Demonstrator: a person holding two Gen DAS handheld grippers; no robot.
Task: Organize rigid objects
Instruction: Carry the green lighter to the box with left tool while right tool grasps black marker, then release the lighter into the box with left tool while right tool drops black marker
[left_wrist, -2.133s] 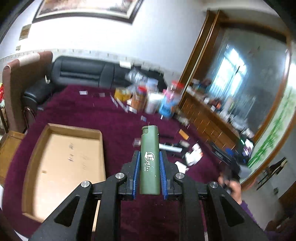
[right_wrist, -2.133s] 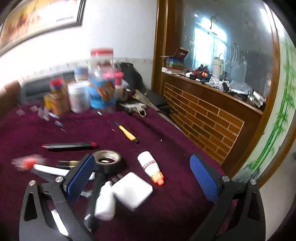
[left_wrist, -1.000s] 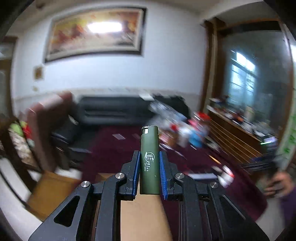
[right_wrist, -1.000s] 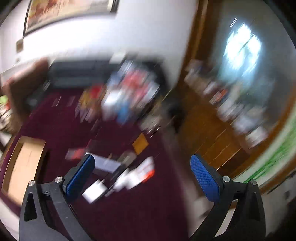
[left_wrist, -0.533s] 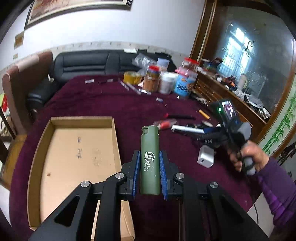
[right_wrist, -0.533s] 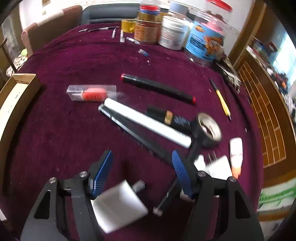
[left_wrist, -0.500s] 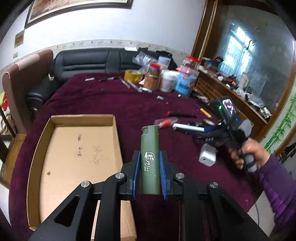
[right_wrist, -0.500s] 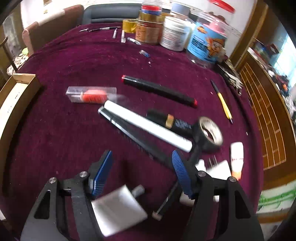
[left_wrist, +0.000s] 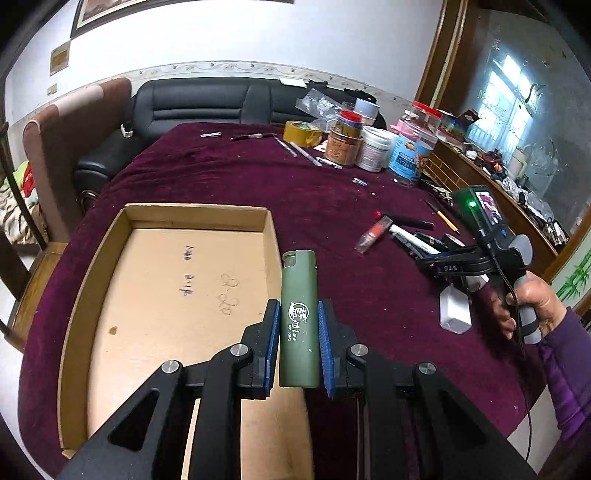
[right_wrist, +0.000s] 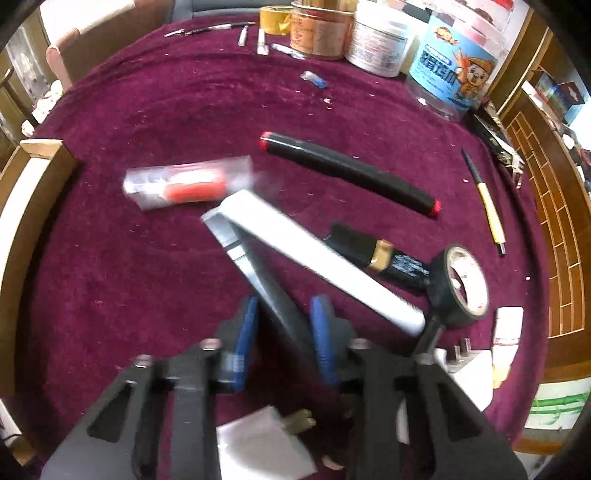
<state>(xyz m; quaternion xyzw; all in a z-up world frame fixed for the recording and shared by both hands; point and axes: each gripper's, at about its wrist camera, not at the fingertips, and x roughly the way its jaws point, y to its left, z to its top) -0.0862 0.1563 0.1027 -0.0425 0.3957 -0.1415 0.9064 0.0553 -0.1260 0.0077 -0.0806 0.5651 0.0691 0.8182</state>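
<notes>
My left gripper (left_wrist: 298, 343) is shut on a green lighter (left_wrist: 298, 317) and holds it upright above the right edge of an open cardboard box (left_wrist: 92, 266). My right gripper (right_wrist: 284, 332) is low over the maroon table and its jaws stand narrowly apart around a dark grey flat bar (right_wrist: 258, 269); whether the pads touch it I cannot tell. A white bar (right_wrist: 317, 258) lies across that bar. The right gripper also shows in the left wrist view (left_wrist: 461, 262), held by a hand.
Around the right gripper lie a clear tube with red content (right_wrist: 188, 182), a black marker (right_wrist: 351, 173), a black tape roll (right_wrist: 461, 284), a yellow pen (right_wrist: 487, 206) and white plugs (right_wrist: 266, 446). Jars (right_wrist: 380, 40) stand at the far edge.
My right gripper has narrowed its jaws and moved forward over the dark grey bar. My left gripper still holds the lighter and has shifted slightly toward the box.
</notes>
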